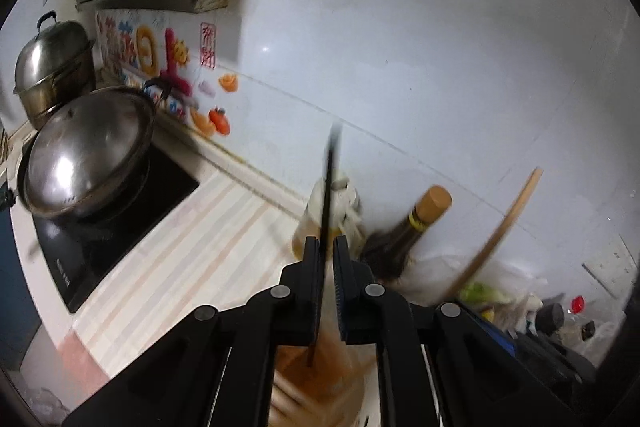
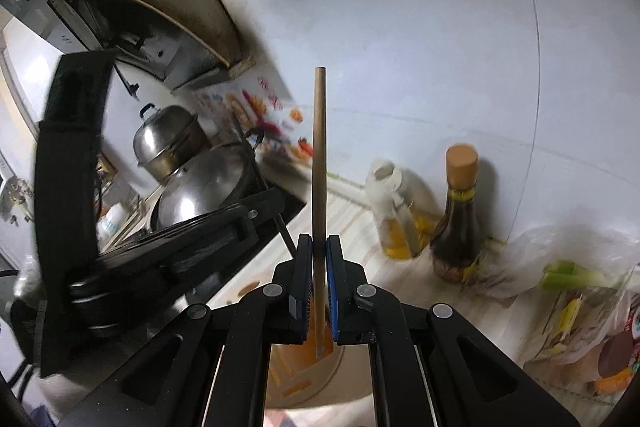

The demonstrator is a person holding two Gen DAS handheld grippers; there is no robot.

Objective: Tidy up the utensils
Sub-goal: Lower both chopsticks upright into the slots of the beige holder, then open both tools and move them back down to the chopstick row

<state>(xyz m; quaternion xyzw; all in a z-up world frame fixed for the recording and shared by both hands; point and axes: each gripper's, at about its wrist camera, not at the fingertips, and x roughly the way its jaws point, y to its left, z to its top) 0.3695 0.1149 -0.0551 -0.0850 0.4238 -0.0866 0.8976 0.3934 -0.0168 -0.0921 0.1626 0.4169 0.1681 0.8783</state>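
My left gripper is shut on a thin dark chopstick that stands upright, its lower tip over an orange and white utensil holder just below the jaws. My right gripper is shut on a wooden chopstick, also upright, its lower end inside the same holder. The wooden chopstick also shows at the right of the left wrist view. The left gripper's body shows at the left of the right wrist view.
A lidded wok sits on a black cooktop, a steel steamer pot behind it. An oil bottle and a dark sauce bottle stand by the tiled wall. Plastic bags with vegetables lie at right.
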